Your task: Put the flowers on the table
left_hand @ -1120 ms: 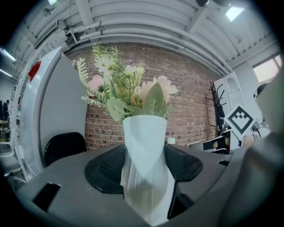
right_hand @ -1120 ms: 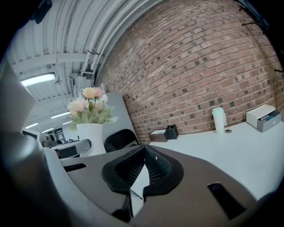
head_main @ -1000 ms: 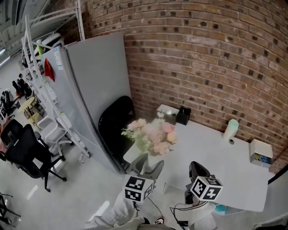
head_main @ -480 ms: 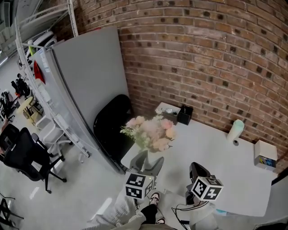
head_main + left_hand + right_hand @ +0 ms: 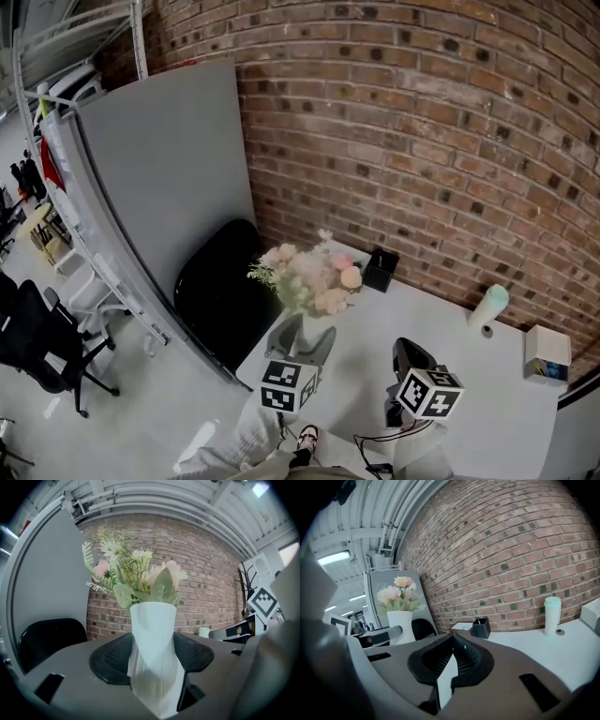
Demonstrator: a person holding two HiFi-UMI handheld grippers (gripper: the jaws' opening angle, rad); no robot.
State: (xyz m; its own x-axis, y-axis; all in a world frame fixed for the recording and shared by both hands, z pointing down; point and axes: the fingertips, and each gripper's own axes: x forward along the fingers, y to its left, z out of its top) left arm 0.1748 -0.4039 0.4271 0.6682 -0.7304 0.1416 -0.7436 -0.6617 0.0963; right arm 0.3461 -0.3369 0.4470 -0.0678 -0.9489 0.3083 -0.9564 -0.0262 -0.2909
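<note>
"Where were the flowers (image 5: 132, 573)?"
"In a white vase (image 5: 153, 637). The left gripper (image 5: 153, 670) squeezed it between its 2 jaws, over the left end of the white table (image 5: 473, 398), next to the black chair (image 5: 217, 298)."
"And the right gripper (image 5: 451, 660)?"
"Its jaws were pressed together with nothing in them"

**user1:** so what's the person's rig look like?

**user2:** The left gripper (image 5: 153, 656) and right gripper (image 5: 451, 660) both have smooth grey-brown shells. The black jaw pads (image 5: 110, 658) have a fine mesh texture, and there's a dark rectangular slot (image 5: 536, 684) out to the side. Each carries a white marker cube (image 5: 288, 385) printed with black squares.

**user1:** cables? clothes?

**user2:** Thin black cables (image 5: 375, 439) loop along the bottom edge of the head view. Light trousers (image 5: 246, 441) show bottom centre-left, with a pale shoe (image 5: 306, 436) beside them.
</note>
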